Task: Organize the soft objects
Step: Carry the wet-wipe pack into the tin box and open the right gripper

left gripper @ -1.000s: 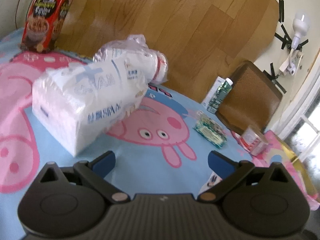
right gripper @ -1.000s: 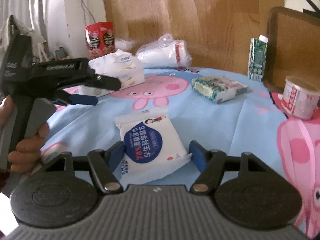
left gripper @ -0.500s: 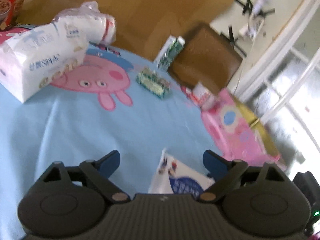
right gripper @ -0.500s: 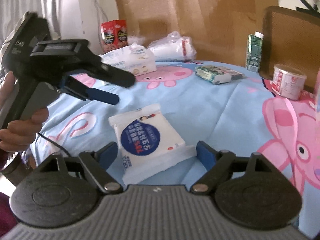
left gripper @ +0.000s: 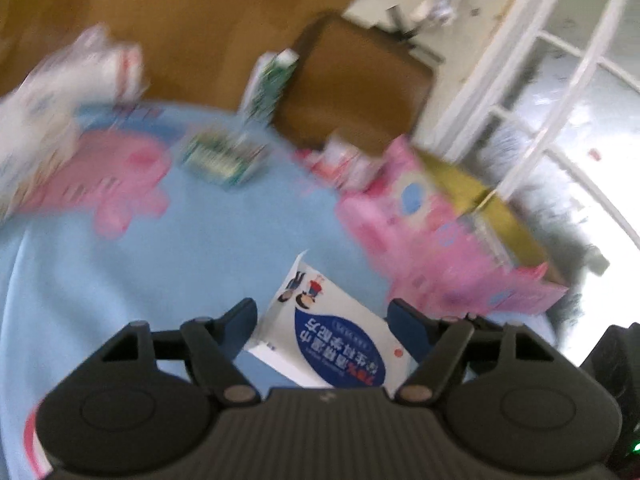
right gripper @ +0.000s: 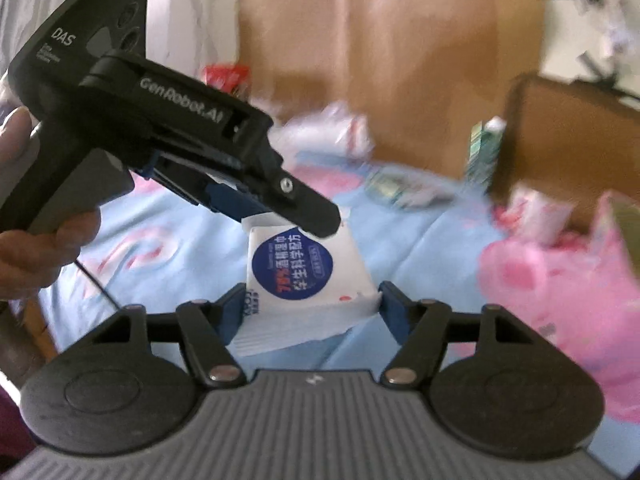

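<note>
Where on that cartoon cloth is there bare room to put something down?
The blue stretch left of the white wipes pack, below the green packet, is bare. The far edge is crowded with tissue packs and a carton; the pink box fills the right.

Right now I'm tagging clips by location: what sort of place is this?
Probably a home room: a cartoon-pig tablecloth covers the table, a wipes pack and drink carton sit on it, and a white-framed window stands beside it.

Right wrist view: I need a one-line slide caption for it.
Both open grippers converge on the white wipes pack: right gripper straddles its near end, left gripper reaches its far end.
</note>
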Action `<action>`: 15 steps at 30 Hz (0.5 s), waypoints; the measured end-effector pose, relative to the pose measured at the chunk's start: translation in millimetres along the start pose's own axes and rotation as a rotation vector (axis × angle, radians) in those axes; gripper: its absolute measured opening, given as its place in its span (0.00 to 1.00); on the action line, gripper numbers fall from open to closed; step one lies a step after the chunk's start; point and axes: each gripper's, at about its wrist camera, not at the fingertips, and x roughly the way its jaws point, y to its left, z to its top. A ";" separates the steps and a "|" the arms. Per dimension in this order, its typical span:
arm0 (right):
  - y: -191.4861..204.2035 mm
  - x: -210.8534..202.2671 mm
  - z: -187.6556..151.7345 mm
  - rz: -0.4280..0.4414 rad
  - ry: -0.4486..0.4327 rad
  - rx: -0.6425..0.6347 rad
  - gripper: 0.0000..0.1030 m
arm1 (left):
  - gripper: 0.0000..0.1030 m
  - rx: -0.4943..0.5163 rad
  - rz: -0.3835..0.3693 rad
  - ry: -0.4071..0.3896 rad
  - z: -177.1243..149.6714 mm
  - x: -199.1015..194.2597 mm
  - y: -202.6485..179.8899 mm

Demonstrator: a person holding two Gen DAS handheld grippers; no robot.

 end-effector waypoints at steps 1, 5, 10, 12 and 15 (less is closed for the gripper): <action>-8.1 -6.6 4.6 -0.023 -0.025 0.014 0.70 | 0.71 0.019 -0.015 -0.011 8.4 1.2 -9.0; -44.8 -35.2 21.2 -0.151 -0.105 0.037 0.70 | 0.71 0.122 -0.089 -0.040 47.7 27.5 -60.2; -96.7 -65.8 24.9 -0.337 -0.126 0.045 0.71 | 0.71 0.243 -0.153 -0.027 75.7 88.4 -129.2; -117.7 -74.1 23.5 -0.390 -0.113 0.063 0.71 | 0.71 0.263 -0.174 -0.013 81.6 115.2 -151.1; -149.5 -76.5 23.1 -0.453 -0.079 0.108 0.74 | 0.79 0.254 -0.173 -0.013 86.5 150.5 -175.0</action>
